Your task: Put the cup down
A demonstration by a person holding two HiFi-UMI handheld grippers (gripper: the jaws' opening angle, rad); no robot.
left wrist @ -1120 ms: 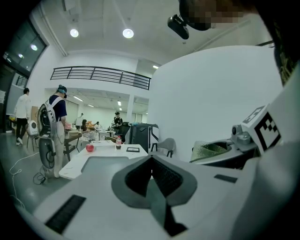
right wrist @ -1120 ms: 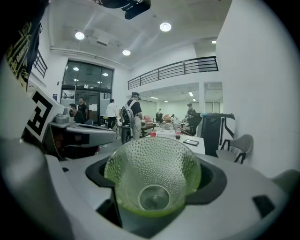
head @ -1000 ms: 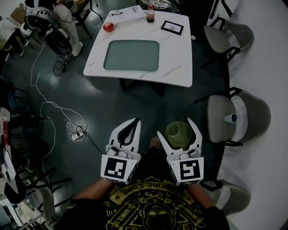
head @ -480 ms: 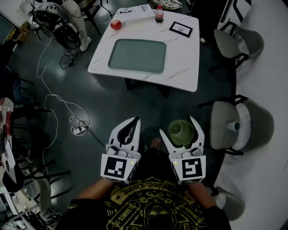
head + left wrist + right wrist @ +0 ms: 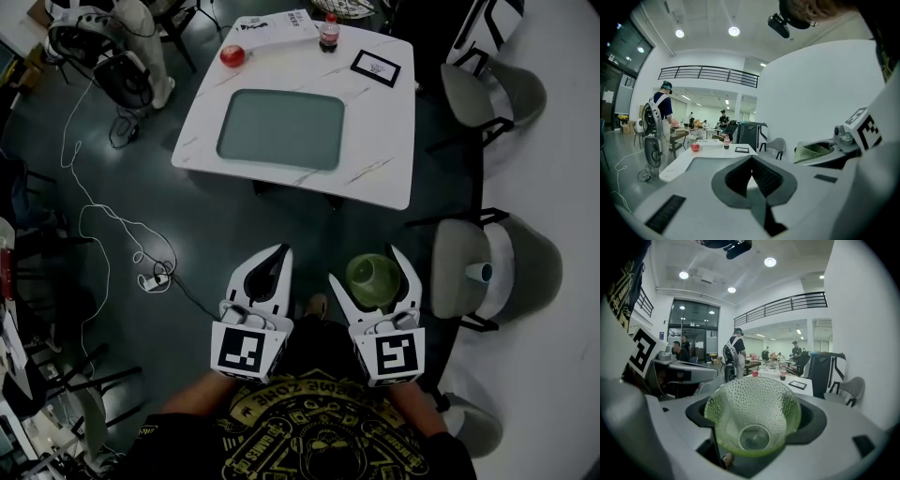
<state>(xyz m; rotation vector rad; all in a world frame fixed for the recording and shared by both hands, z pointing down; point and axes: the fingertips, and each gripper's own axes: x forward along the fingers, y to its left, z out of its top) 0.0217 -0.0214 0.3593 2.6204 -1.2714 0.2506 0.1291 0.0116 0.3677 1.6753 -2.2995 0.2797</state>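
Nothing is put down yet: the right gripper (image 5: 367, 266) clamps the green dimpled plastic cup (image 5: 752, 414) between wide jaws, well apart from the white marble-patterned table (image 5: 375, 141), while the left gripper (image 5: 280, 251) is closed and empty.

Head view is dim, underexposed: floor (image 5: 216, 216) nearly black, only the white table (image 5: 375, 141) reads bright, w/ soft shadow under it. Both gripper views are much brighter, lit by round ceiling lights (image 5: 734, 31) that flare slightly. Heavy fisheye bend & black corners at edges. Near foreground soft; green cup (image 5: 752, 416) glows translucent, fairly sharp. Distant bkgd stays crisp.
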